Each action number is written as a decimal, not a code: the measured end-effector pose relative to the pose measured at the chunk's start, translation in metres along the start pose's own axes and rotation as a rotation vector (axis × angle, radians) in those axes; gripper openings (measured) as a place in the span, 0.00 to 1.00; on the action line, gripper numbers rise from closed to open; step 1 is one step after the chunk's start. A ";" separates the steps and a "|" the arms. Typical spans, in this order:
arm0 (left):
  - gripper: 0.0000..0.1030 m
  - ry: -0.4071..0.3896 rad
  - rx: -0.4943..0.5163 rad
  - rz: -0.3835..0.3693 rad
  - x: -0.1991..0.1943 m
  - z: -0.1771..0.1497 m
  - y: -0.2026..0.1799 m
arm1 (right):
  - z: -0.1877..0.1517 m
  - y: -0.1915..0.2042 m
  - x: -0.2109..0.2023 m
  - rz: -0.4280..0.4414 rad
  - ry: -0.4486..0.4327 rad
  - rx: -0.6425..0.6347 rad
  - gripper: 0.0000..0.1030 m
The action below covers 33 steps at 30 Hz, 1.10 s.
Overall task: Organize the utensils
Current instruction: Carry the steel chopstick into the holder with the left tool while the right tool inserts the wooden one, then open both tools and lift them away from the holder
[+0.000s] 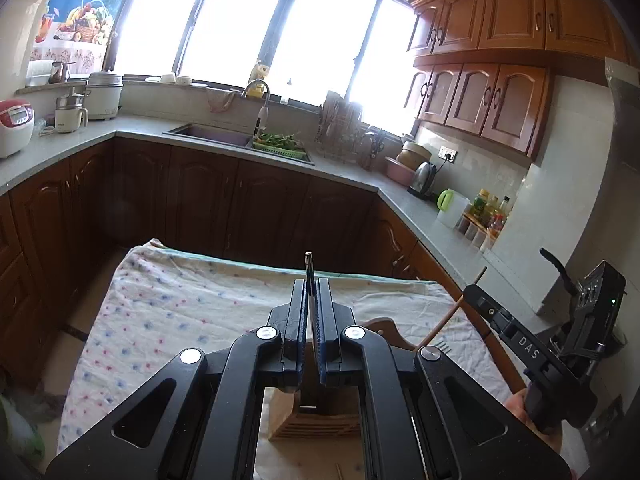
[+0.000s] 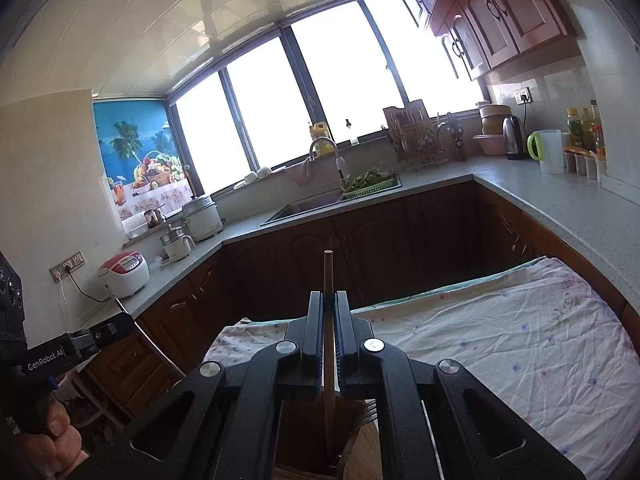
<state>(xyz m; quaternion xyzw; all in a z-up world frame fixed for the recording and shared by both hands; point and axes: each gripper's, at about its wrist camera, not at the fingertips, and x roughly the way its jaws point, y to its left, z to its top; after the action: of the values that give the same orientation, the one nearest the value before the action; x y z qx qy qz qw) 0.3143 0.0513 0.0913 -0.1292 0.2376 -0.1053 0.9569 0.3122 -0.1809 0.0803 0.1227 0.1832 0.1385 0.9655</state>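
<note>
My left gripper (image 1: 311,280) is shut on a thin dark chopstick (image 1: 309,266) whose tip sticks up past the jaws; its lower end reaches down toward a wooden utensil holder (image 1: 316,424) below. My right gripper (image 2: 329,294) is shut on a wooden chopstick (image 2: 328,272) held upright, its lower end going down into the dark opening of the wooden holder (image 2: 304,432), where fork tines (image 2: 370,410) also show. In the left wrist view the right gripper's body (image 1: 532,344) is at the right, with the wooden stick (image 1: 452,312) slanting down toward a fork (image 1: 440,346).
The table is covered with a flowered cloth (image 1: 180,304), which also shows in the right wrist view (image 2: 500,340). Brown cabinets and a grey counter (image 1: 344,168) ring the room, with a sink (image 1: 212,134), a dish rack (image 1: 340,128), a kettle (image 1: 423,176) and a rice cooker (image 1: 14,126).
</note>
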 end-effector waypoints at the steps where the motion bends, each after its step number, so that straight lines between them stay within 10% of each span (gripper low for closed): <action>1: 0.03 0.012 0.000 0.000 0.004 -0.003 -0.001 | -0.003 -0.001 0.002 -0.003 0.010 0.001 0.05; 24: 0.08 0.086 -0.004 0.042 0.027 -0.011 0.004 | -0.001 -0.012 0.009 -0.010 0.054 0.030 0.10; 27: 0.40 0.076 -0.019 0.044 0.023 -0.011 0.007 | -0.001 -0.014 0.006 0.002 0.053 0.039 0.30; 33: 0.49 0.066 -0.021 0.048 0.012 -0.012 0.008 | 0.002 -0.016 -0.014 0.026 0.015 0.071 0.67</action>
<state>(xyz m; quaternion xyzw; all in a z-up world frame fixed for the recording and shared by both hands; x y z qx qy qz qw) 0.3195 0.0534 0.0735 -0.1302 0.2731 -0.0837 0.9495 0.3043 -0.2005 0.0818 0.1582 0.1938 0.1452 0.9572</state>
